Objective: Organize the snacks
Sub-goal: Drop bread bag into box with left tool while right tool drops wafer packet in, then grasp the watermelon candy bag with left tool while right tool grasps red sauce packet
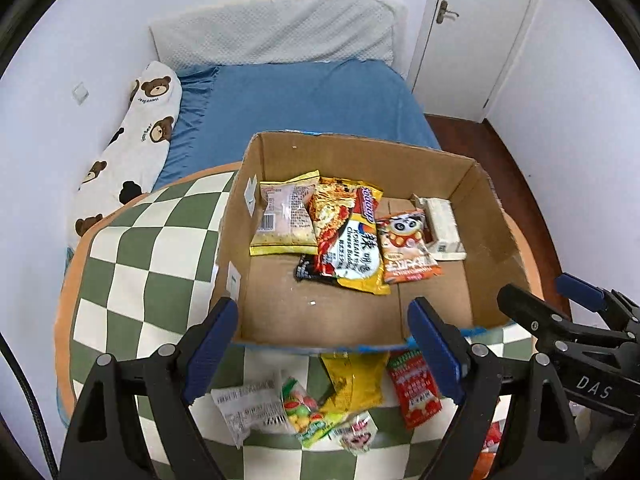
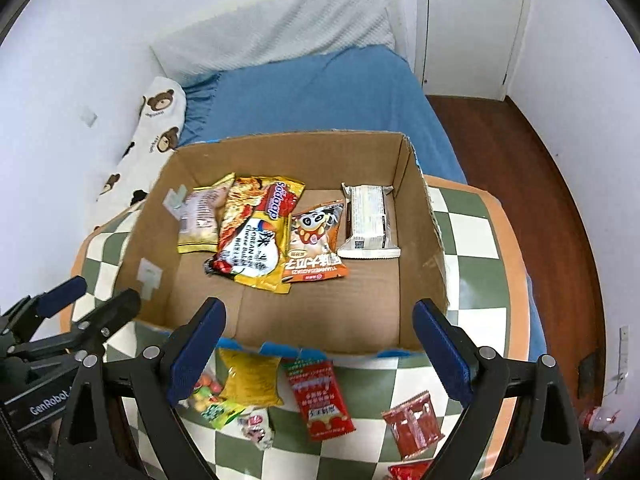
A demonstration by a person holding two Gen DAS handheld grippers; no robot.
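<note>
An open cardboard box (image 1: pixel 432 292) (image 2: pixel 320 316) stands on the checkered table. Inside lie a yellow cracker pack (image 1: pixel 286 216), a Korean noodle packet (image 1: pixel 352 240) (image 2: pixel 256 232), an orange cartoon packet (image 1: pixel 404 244) (image 2: pixel 316 240) and a white wrapped bar (image 1: pixel 442 224) (image 2: pixel 370 222). In front of the box lie a white packet (image 1: pixel 248 408), a candy bag (image 1: pixel 304 412), a yellow packet (image 1: pixel 356 384) (image 2: pixel 250 378), a red packet (image 1: pixel 416 392) (image 2: pixel 320 400) and a dark red sachet (image 2: pixel 412 424). My left gripper (image 1: pixel 326 352) is open and empty above these. My right gripper (image 2: pixel 318 354) is open and empty too.
The green-and-white checkered table (image 1: pixel 132 264) (image 2: pixel 472 240) has an orange rim. A blue bed (image 1: pixel 312 108) with a bear-print pillow (image 1: pixel 132 152) lies behind it. A white door (image 1: pixel 472 28) and wooden floor (image 2: pixel 520 184) are to the right.
</note>
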